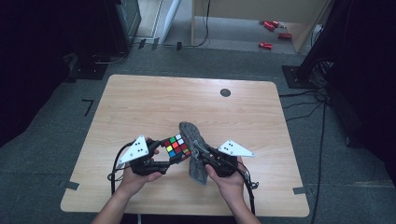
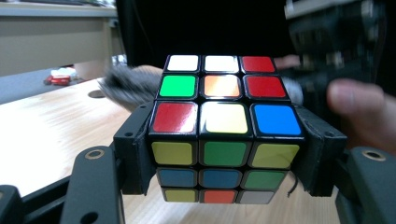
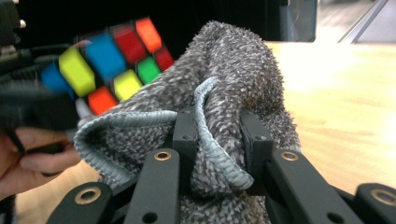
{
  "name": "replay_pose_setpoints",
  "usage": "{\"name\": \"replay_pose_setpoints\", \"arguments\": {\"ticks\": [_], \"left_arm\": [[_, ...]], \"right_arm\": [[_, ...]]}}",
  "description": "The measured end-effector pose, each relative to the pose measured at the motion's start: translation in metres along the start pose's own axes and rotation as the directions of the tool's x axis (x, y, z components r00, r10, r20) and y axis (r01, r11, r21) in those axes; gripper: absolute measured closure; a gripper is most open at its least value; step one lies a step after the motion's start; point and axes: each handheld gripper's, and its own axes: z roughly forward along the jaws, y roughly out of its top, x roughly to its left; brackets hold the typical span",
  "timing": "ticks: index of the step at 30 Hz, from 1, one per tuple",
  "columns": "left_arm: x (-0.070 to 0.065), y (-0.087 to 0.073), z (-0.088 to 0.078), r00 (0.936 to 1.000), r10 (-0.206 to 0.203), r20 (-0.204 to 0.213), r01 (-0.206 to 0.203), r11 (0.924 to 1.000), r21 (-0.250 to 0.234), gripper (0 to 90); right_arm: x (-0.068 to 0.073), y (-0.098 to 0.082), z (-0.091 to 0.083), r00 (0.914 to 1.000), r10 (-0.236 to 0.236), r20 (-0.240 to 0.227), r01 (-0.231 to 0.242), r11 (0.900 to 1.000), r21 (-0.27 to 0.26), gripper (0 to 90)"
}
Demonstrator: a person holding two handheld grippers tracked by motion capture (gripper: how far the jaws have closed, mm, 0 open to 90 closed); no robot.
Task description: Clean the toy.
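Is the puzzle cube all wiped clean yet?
Not yet. Done: the left gripper is clamped on the Rubik's cube, and the right gripper has pinched the grey cloth. Now the cloth sits against the cube's side. Left: wiping its faces; how many are wiped doesn't show.

The puzzle cube (image 1: 176,147) sat above the near part of the table (image 1: 140,102), between the left gripper's (image 1: 164,161) jaws. The cloth (image 1: 195,149) lay just right of the cube, touching it, pinched in the right gripper (image 1: 198,154).
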Motion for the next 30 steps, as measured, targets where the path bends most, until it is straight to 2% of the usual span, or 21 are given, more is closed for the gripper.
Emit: {"name": "replay_pose_setpoints", "arguments": {"ticks": [3, 5, 7, 11, 16, 17, 19, 21, 24, 26, 30], "left_arm": [[0.007, 0.001, -0.003, 0.9976, -0.065, -0.025, 0.065, 0.9974, -0.031, 34.6], [0.008, 0.001, -0.004, 0.9952, -0.091, -0.035, 0.090, 0.9954, -0.034, 34.6], [0.006, 0.001, -0.002, 0.9943, -0.103, -0.030, 0.101, 0.9942, -0.037, 34.6], [0.002, 0.002, 0.000, 0.9941, -0.107, -0.017, 0.106, 0.9931, -0.051, 34.7], [0.003, 0.002, -0.001, 0.9933, -0.113, -0.024, 0.111, 0.9923, -0.055, 34.7], [0.004, 0.002, -0.002, 0.9933, -0.112, -0.027, 0.111, 0.9924, -0.054, 34.7], [0.005, 0.002, -0.002, 0.9925, -0.119, -0.030, 0.117, 0.9914, -0.059, 34.7], [0.006, 0.002, -0.003, 0.9923, -0.120, -0.030, 0.119, 0.9913, -0.057, 34.7], [0.006, 0.001, -0.002, 0.9920, -0.123, -0.027, 0.122, 0.9911, -0.054, 34.7], [0.005, 0.001, 0.000, 0.9920, -0.124, -0.021, 0.123, 0.9911, -0.051, 34.7], [0.004, 0.001, -0.001, 0.9919, -0.124, -0.025, 0.123, 0.9909, -0.055, 34.7]], "right_arm": [[-0.001, -0.003, 0.003, 0.9994, 0.015, -0.031, -0.015, 1.000, -0.008, 73.1], [0.001, -0.003, 0.003, 0.9990, 0.015, -0.043, -0.016, 1.000, -0.009, 73.1], [0.005, -0.005, 0.006, 0.9982, 0.011, -0.059, -0.011, 1.000, -0.005, 73.3], [0.016, -0.010, 0.012, 0.9954, -0.042, -0.086, 0.043, 0.999, 0.013, 73.7], [0.033, -0.016, 0.021, 0.9821, -0.107, -0.156, 0.117, 0.992, 0.057, 73.7], [0.036, -0.018, 0.022, 0.9825, -0.122, -0.140, 0.131, 0.990, 0.055, 73.7], [0.035, -0.016, 0.021, 0.9851, -0.119, -0.124, 0.126, 0.991, 0.049, 73.8], [0.028, -0.012, 0.016, 0.9906, -0.103, -0.091, 0.104, 0.994, 0.015, 73.9], [0.014, -0.006, 0.005, 0.9980, -0.047, -0.043, 0.045, 0.998, -0.051, 74.0], [0.013, -0.005, 0.003, 0.9978, -0.044, -0.050, 0.041, 0.998, -0.057, 73.9], [0.027, -0.013, 0.014, 0.9892, -0.084, -0.120, 0.084, 0.996, -0.005, 73.9]]}}
